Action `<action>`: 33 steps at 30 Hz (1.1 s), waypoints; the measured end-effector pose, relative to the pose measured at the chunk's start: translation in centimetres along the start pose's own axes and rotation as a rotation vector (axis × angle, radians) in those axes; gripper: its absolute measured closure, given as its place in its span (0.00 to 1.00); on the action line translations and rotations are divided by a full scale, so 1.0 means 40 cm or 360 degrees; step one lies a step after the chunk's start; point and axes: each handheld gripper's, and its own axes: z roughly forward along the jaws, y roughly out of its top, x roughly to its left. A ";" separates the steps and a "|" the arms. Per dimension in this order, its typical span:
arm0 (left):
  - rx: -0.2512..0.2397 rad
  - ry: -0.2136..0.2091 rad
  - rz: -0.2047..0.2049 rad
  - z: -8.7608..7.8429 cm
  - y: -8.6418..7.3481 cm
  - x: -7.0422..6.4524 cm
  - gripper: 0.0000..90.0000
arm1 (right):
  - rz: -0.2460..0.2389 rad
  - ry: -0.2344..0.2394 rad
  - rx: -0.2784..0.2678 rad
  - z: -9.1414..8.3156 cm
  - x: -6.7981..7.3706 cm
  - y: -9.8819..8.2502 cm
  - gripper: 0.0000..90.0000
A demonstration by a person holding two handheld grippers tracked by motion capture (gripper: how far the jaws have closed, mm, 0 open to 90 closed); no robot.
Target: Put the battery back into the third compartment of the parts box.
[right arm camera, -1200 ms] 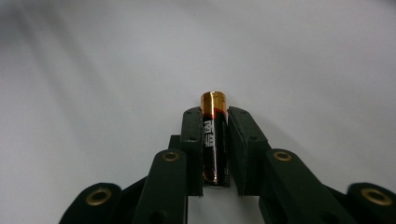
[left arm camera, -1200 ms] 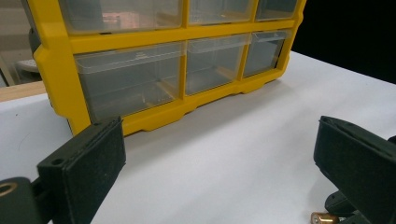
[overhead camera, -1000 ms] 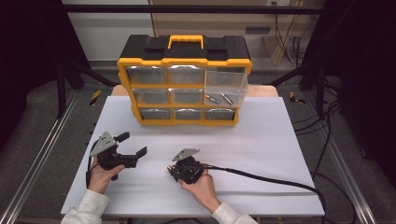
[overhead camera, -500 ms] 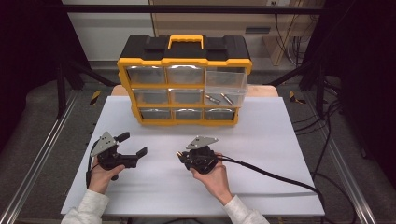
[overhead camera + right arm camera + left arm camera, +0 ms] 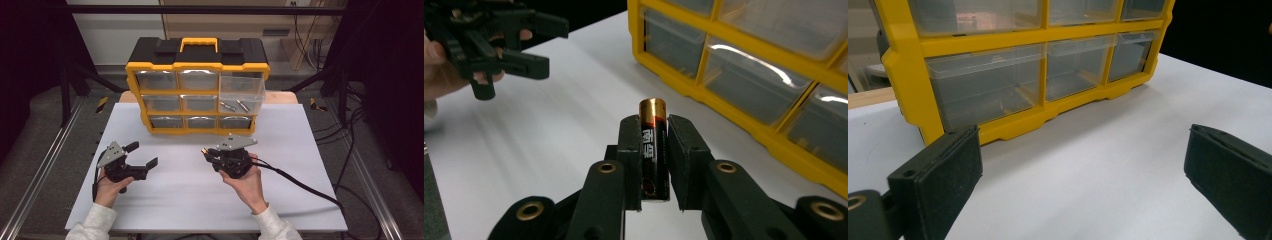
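Observation:
A yellow organizer (image 5: 197, 65) with a black lid and clear drawers stands at the back of the white table (image 5: 300, 150). One drawer (image 5: 242, 92) in its right column is pulled out and holds two batteries (image 5: 228, 106). My right gripper (image 5: 206, 152) is in front of the organizer, shut on a black and gold battery (image 5: 653, 145) that stands upright between the pads (image 5: 630, 150). Held low at the left, my left gripper (image 5: 144, 154) is open with nothing between its pads (image 5: 943, 175). In its own view the organizer (image 5: 998, 90) is close ahead.
The right gripper's cable (image 5: 300, 185) trails over the table to the front right. Metal rails (image 5: 45, 165) run along both sides of the table. The left gripper (image 5: 499, 37) and the hand holding it appear at the upper left of the right gripper view.
My right gripper has moved forward toward the organizer with the battery. The left gripper has stayed where it was, still open.

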 end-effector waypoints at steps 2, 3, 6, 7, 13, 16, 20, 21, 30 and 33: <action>0.0002 0.0000 0.0000 0.000 0.000 0.000 0.02 | 0.0008 0.0002 -0.0026 -0.018 -0.008 0.011 0.86; 0.0002 0.0000 0.0000 0.000 0.000 0.000 0.02 | 0.0010 0.0003 -0.0039 -0.027 -0.012 0.017 0.86; 0.0001 0.0000 -0.0001 0.000 0.000 0.000 0.02 | 0.0026 -0.0006 -0.0073 -0.055 -0.026 0.033 0.86; 0.0003 0.0001 -0.0001 0.001 -0.001 0.001 0.02 | 0.0032 -0.0007 -0.0084 -0.064 -0.031 0.038 0.86; 0.0004 0.0002 -0.0002 0.001 -0.001 0.000 0.02 | 0.0025 -0.0033 -0.0144 -0.122 -0.055 0.077 0.86; 0.0005 0.0003 -0.0004 0.001 -0.001 0.000 0.02 | 0.0019 -0.0042 -0.0174 -0.148 -0.062 0.099 0.86; 0.0005 0.0003 -0.0003 0.001 -0.001 0.000 0.02 | 0.0023 -0.0046 -0.0214 -0.176 -0.072 0.128 0.86; 0.0005 0.0003 -0.0003 0.001 -0.001 0.000 0.02 | 0.0018 -0.0053 -0.0219 -0.182 -0.074 0.135 0.86; 0.0006 0.0001 0.0001 0.000 -0.001 0.001 0.02 | 0.0000 -0.0105 -0.0287 -0.230 -0.091 0.203 0.86; 0.0004 0.0002 0.0000 0.000 -0.001 0.001 0.02 | 0.0005 -0.0126 -0.0309 -0.241 -0.099 0.225 0.86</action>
